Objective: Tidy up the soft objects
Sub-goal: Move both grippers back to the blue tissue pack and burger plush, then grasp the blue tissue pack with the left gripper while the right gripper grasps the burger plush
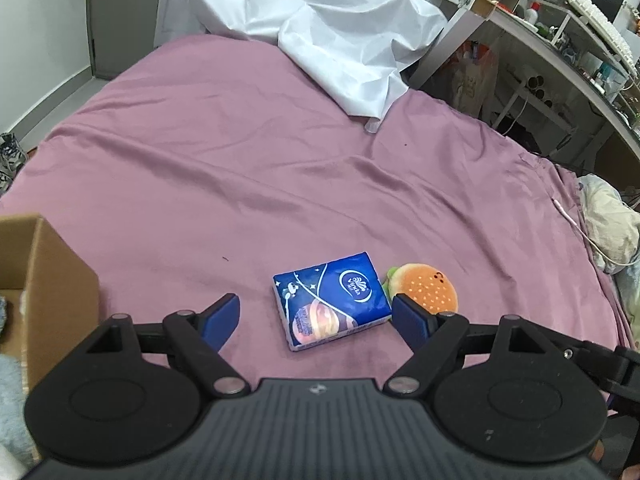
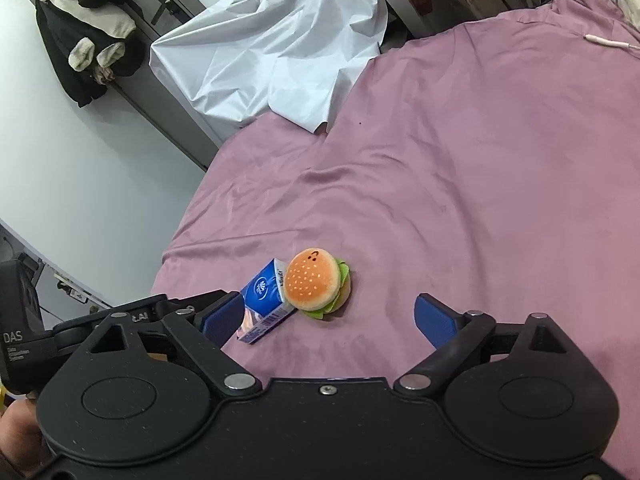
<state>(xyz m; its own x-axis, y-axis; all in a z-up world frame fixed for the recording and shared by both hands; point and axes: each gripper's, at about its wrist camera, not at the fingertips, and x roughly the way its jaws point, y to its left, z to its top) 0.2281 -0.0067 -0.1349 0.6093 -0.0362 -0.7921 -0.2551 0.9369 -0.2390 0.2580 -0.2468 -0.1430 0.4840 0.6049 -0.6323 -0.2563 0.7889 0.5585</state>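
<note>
Both jaws wide, empty — left gripper (image 1: pixel 316 316) over tissue pack (image 1: pixel 331 299), right gripper (image 2: pixel 330 318) near burger plush (image 2: pixel 316 282) (touching neither).

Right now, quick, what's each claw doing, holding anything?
Left claw: open, empty, with the blue tissue pack lying between its fingers.
Right claw: open, empty, above the burger plush.

Mauve bed sheet (image 1: pixel 200 184) — tissue pack (image 1: pixel 330 300), burger plush (image 1: pixel 426 288), white cover (image 1: pixel 340 28), cardboard box (image 1: pixel 52 292).
</note>
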